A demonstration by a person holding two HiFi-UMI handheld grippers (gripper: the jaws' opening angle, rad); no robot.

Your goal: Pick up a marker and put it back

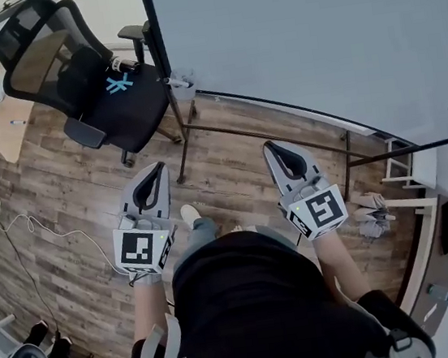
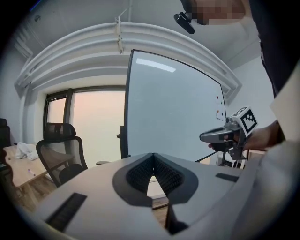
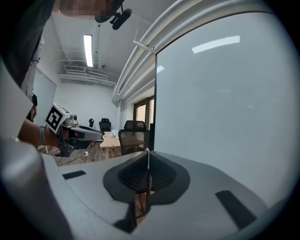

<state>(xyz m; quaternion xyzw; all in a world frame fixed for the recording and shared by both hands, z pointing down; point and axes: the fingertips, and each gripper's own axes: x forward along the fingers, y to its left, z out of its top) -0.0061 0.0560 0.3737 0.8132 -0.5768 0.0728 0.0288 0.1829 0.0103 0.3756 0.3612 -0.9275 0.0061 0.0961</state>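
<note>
No words or numbers can be read anywhere. A black-and-white square pattern [image 1: 141, 248] made of little blocks sits on the cube of the left gripper [image 1: 156, 175], and another square pattern [image 1: 323, 209] like it sits on the cube of the right gripper [image 1: 276, 152]. A light blue sign [image 1: 119, 84] shaped like a little star is in the middle of the seat of the black chair [image 1: 132, 114].

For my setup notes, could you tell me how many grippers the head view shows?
2: the left gripper left of centre, the right gripper right of centre, both pointing toward the whiteboard; none seems hidden.
</note>
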